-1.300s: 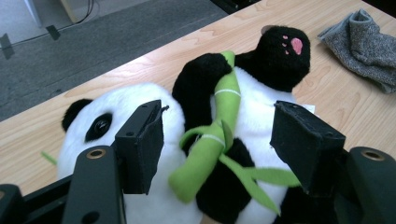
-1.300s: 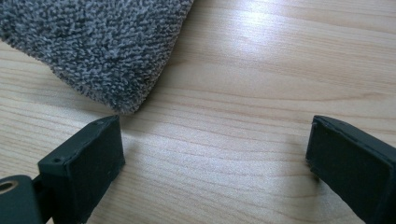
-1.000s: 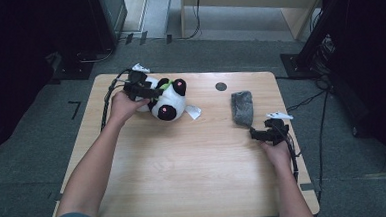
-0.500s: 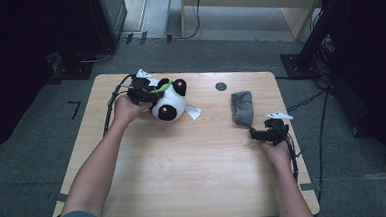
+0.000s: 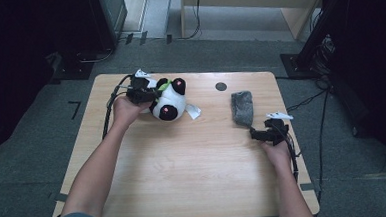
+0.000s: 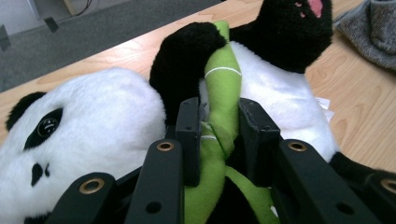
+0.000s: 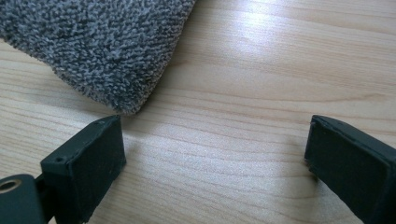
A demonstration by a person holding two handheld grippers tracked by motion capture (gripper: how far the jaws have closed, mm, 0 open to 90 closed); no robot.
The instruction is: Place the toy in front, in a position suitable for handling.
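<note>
Left gripper (image 6: pixel 217 135) has just been closing and its jaws now pinch the green plush stalk (image 6: pixel 223 100) on the panda toy (image 5: pixel 169 100), which lies at the far left of the table (image 5: pixel 184 179) a touch further left than a second ago, so I'd judge the grasp made and a lift or drag next. Right gripper (image 7: pixel 215 154) rests with jaws wide apart on bare wood, empty, just short of the grey cloth (image 7: pixel 98 46). No containers on the table
</note>
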